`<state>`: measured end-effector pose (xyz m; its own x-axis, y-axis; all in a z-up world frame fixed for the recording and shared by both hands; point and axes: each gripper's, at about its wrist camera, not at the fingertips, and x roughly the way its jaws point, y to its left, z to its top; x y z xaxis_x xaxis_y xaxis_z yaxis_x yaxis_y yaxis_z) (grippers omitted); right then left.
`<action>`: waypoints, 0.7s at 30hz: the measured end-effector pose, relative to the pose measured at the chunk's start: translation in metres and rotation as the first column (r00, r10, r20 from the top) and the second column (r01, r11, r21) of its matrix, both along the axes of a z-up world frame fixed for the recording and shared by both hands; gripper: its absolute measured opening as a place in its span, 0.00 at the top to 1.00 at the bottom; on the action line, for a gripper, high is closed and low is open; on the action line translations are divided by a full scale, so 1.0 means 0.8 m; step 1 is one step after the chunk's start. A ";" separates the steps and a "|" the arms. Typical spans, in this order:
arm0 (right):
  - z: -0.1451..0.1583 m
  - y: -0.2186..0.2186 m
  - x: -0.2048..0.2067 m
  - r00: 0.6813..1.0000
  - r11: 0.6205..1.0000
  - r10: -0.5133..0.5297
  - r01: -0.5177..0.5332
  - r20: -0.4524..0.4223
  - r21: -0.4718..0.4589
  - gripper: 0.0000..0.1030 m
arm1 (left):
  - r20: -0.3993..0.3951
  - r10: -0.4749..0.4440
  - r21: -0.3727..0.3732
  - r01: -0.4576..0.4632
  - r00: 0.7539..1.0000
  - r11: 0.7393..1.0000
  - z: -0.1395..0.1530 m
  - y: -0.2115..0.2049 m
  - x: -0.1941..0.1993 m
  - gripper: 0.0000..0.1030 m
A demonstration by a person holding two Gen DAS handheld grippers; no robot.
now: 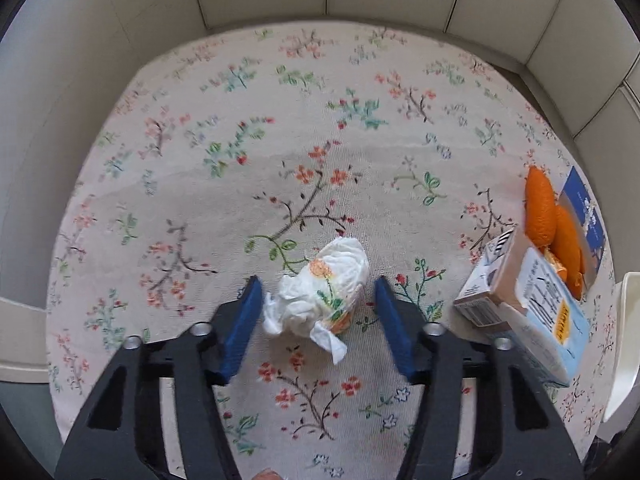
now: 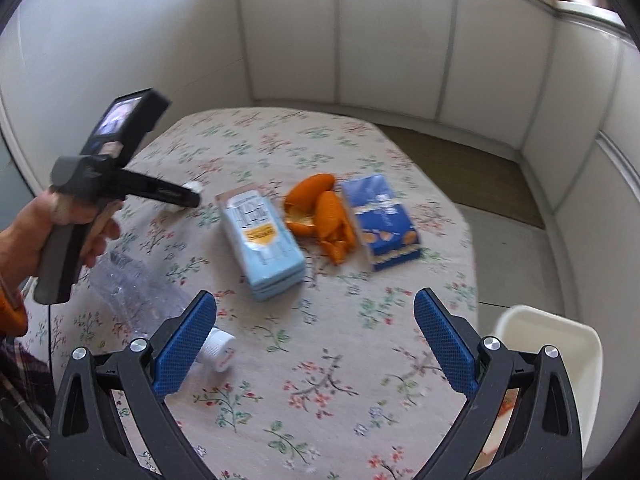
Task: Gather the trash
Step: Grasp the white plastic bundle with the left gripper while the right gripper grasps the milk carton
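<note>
1. Surface: a counter [image 1: 120, 184] with rounded corners, covered by a cream woven cloth printed with small floral sprigs. White panelled walls [image 2: 392, 40] enclose it on the far sides.
2. Left gripper [image 1: 318, 300]: black frame, ribbed blue pads. It points steeply down over a crumpled white tissue [image 1: 320, 292] with an orange flower print. The jaws straddle the tissue; the left pad is at its edge, the right pad stands clear. No firm pinch is visible.
3. Right gripper [image 2: 316, 344]: jaws spread wide, nothing between them.
4. Other trash on the cloth: a pale blue carton [image 2: 262, 236], curled orange peel [image 2: 324, 216] and a dark blue packet [image 2: 386, 220], close together; a crushed clear plastic bottle [image 2: 140, 292] with a white cap near the front left.
5. A white plastic bin [image 2: 560, 344] stands off the counter's right edge.
</note>
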<state>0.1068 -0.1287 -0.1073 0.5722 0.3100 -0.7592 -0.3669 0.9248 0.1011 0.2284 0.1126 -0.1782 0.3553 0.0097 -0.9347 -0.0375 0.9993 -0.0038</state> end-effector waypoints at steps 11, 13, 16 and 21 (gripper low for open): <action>-0.023 0.064 0.069 0.980 0.984 0.175 -0.172 -0.099 0.037 0.07 | 0.080 0.075 -0.115 -0.066 0.994 0.991 0.063 0.024 -0.037 0.67; -0.031 0.081 0.082 0.973 0.980 0.198 -0.198 -0.115 0.012 0.07 | 0.146 0.091 -0.155 -0.069 0.985 0.986 0.096 0.034 -0.058 0.67; -0.042 0.102 0.094 0.965 0.973 0.222 -0.228 -0.139 -0.028 0.07 | 0.213 0.115 -0.192 -0.074 0.970 0.979 0.132 0.043 -0.083 0.67; -0.065 0.133 0.103 0.956 0.963 0.236 -0.254 -0.172 -0.091 0.07 | 0.260 0.163 -0.228 -0.104 0.952 0.968 0.154 0.045 -0.096 0.67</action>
